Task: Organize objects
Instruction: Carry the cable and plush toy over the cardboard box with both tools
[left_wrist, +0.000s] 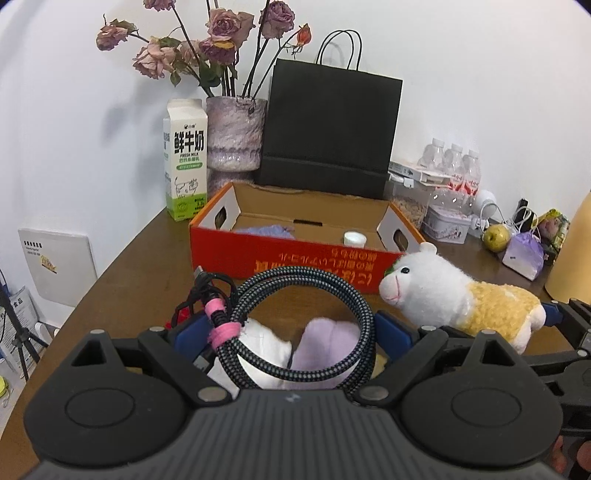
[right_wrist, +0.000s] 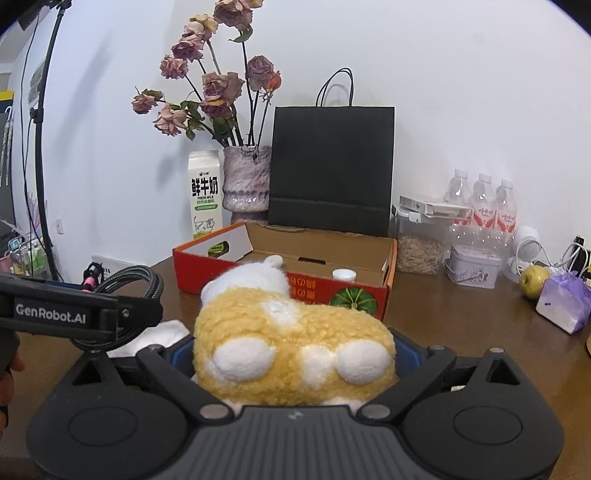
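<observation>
The left gripper (left_wrist: 291, 332) is clamped on a coiled cable (left_wrist: 295, 325), its loop standing between the blue pads above a white and purple cloth (left_wrist: 325, 343). The right gripper (right_wrist: 295, 354) squeezes the yellow rump of a toy sheep (right_wrist: 291, 347), its head pointing at the red box (right_wrist: 280, 291) near the table's back edge. Both loads sit just beside each other in front of the box. The springy cable could twist out of the pinch, and the two grippers may collide reaching for the box together.
</observation>
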